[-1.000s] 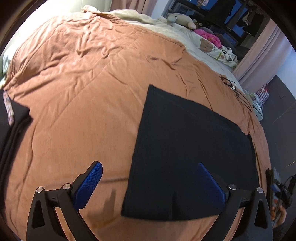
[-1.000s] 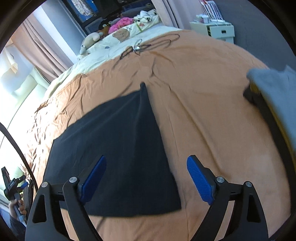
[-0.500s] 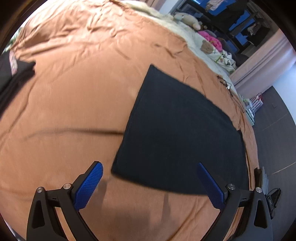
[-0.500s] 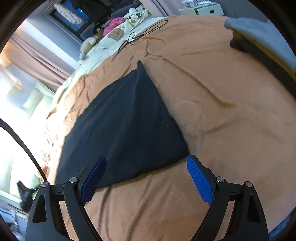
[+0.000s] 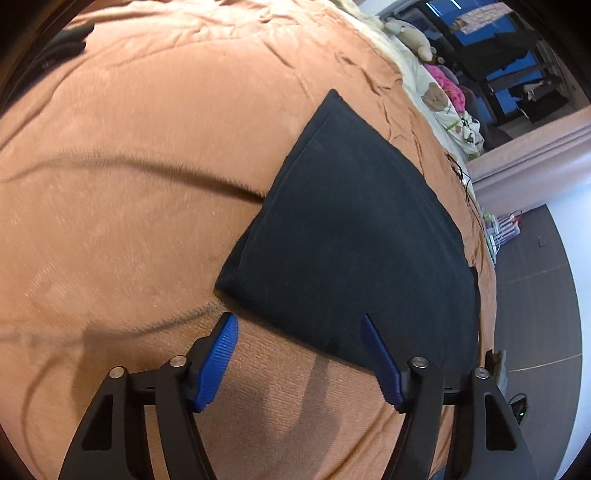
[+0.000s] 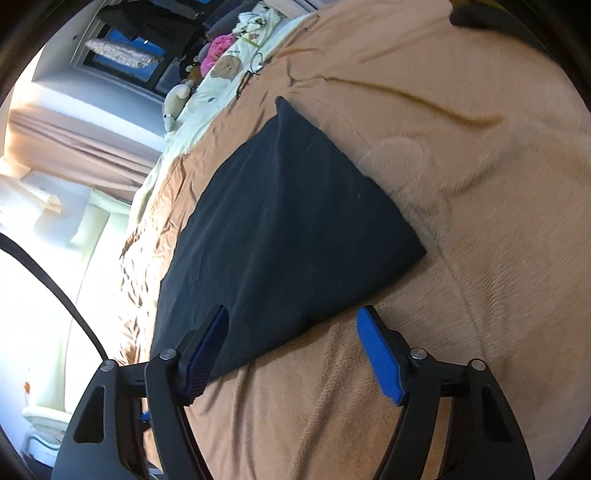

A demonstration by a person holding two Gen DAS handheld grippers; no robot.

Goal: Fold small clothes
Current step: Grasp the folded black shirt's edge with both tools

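A black garment (image 5: 351,236), folded flat into a rough square, lies on the orange blanket (image 5: 147,184). My left gripper (image 5: 299,326) hovers low over the garment's near left corner, its jaws closing. The near hem runs between the blue pads (image 5: 221,347), which are not pressing on it. In the right wrist view the same black garment (image 6: 288,221) stretches away over the orange blanket (image 6: 480,184). My right gripper (image 6: 293,319) is at its near right edge with jaws closing. The cloth's edge lies between the fingers, the left pad (image 6: 208,347) over the fabric, no grip visible.
A dark pile of clothes (image 5: 62,44) sits at the blanket's far left edge. Cream bedding with soft toys (image 5: 436,99) lies beyond the garment, with a thin cable (image 5: 461,173) near it. Another dark pile (image 6: 476,18) sits far right. Grey floor (image 5: 535,295) drops off beside the bed.
Both grippers came down and closer to the garment's near edge, each rolling somewhat. Their jaws have narrowed from wide open. The garment itself has not moved.
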